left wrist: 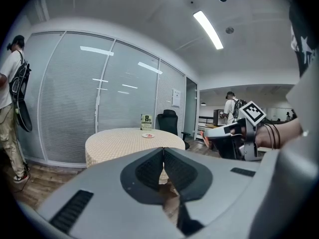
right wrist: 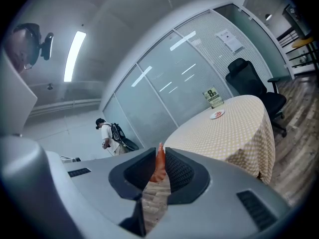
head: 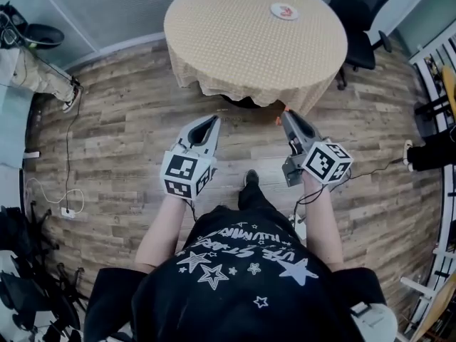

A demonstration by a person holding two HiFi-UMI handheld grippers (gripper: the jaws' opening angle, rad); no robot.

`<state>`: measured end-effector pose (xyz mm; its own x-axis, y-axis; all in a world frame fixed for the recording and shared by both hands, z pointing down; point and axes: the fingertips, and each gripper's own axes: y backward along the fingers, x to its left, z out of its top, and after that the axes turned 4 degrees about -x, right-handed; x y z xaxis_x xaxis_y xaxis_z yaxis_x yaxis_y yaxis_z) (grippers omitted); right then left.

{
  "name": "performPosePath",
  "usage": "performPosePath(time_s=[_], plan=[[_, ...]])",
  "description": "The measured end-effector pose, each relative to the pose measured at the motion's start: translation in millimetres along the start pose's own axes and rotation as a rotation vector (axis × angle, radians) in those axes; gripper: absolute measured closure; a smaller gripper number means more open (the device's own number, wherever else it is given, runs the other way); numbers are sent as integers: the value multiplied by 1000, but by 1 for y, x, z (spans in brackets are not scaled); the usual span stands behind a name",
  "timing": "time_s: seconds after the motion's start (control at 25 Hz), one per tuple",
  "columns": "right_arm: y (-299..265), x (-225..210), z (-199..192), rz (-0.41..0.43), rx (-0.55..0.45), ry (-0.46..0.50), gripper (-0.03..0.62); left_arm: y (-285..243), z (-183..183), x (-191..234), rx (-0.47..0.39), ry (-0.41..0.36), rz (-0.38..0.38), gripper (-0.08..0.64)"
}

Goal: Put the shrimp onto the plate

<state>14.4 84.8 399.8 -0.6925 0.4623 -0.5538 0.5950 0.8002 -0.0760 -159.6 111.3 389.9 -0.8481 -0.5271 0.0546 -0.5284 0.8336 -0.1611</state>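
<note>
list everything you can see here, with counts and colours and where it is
table: one, round, beige checked cloth, ahead of the person
plate: one, white with something red on it, far side of the table
sign card: one, green and white, standing on the table behind the plate
office chair: one, black, beyond the table
shrimp: one, orange, between the right gripper's jaws
floor: wood planks, a white cable lying at its left
bystanders: at least two, standing off to the sides
left gripper: one, grey, jaws together with nothing in them, short of the table
right gripper: one, grey, shut on the shrimp, short of the table
</note>
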Motion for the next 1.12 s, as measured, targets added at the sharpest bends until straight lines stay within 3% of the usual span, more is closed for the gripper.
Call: performPosePath(time_s=[0.64,1.12], plan=[[-40,-84,41,13,20,-50,522,-109,1,-2,54,-14,-6,549],[-69,-117,64,76,47,-49,522,-155,7,8,54,-16,71,549]])
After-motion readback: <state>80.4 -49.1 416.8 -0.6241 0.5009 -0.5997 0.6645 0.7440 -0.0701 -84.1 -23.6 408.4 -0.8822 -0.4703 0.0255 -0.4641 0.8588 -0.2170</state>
